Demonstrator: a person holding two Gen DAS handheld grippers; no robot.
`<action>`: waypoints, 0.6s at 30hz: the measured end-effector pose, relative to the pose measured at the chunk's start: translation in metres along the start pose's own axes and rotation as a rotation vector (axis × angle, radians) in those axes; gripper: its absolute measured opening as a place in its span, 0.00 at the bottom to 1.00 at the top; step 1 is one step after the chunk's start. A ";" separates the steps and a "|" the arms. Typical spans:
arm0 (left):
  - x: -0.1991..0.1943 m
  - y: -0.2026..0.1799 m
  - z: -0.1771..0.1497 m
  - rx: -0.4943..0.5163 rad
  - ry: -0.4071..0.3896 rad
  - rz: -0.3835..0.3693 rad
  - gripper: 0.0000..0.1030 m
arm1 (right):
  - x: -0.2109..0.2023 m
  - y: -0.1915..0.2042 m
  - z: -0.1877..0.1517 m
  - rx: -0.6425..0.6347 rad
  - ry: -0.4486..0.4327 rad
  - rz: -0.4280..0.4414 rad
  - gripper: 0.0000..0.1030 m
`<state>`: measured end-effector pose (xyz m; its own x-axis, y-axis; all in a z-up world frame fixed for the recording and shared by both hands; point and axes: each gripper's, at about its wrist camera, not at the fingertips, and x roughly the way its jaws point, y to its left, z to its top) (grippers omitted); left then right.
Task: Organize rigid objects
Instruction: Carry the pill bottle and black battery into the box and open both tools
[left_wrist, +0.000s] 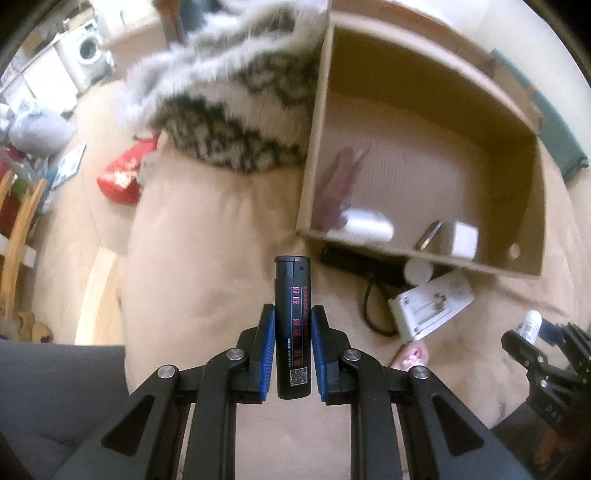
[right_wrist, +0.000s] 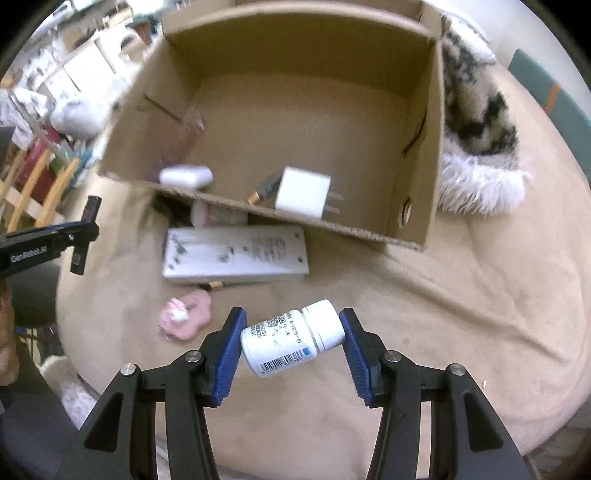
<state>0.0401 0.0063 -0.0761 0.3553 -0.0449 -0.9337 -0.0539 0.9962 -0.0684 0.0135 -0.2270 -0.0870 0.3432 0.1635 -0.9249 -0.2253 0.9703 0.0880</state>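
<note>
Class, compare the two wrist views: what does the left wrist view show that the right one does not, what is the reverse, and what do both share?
Only the left wrist view: a red bag on the floor and a washing machine.
Only the right wrist view: the pink toy in full and the charger's prongs.
Both: the cardboard box, black lighter in the left gripper, white bottle in the right gripper.

A beige bed cover (right_wrist: 461, 295) carries a cardboard box (right_wrist: 417, 147), white power strip (right_wrist: 236, 254), pink toy (right_wrist: 184, 319) and furry blanket (right_wrist: 480, 147).
</note>
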 end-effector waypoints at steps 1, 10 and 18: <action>-0.007 -0.002 0.001 0.010 -0.024 0.003 0.16 | -0.005 0.000 0.001 0.004 -0.026 0.002 0.53; -0.046 -0.013 0.026 0.085 -0.165 0.010 0.16 | -0.053 -0.013 0.028 0.065 -0.249 0.035 0.53; -0.045 -0.028 0.065 0.123 -0.191 -0.015 0.16 | -0.055 -0.016 0.062 0.118 -0.299 0.052 0.53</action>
<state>0.0864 -0.0146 -0.0089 0.5264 -0.0562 -0.8484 0.0622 0.9977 -0.0275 0.0554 -0.2407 -0.0148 0.5903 0.2414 -0.7703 -0.1483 0.9704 0.1905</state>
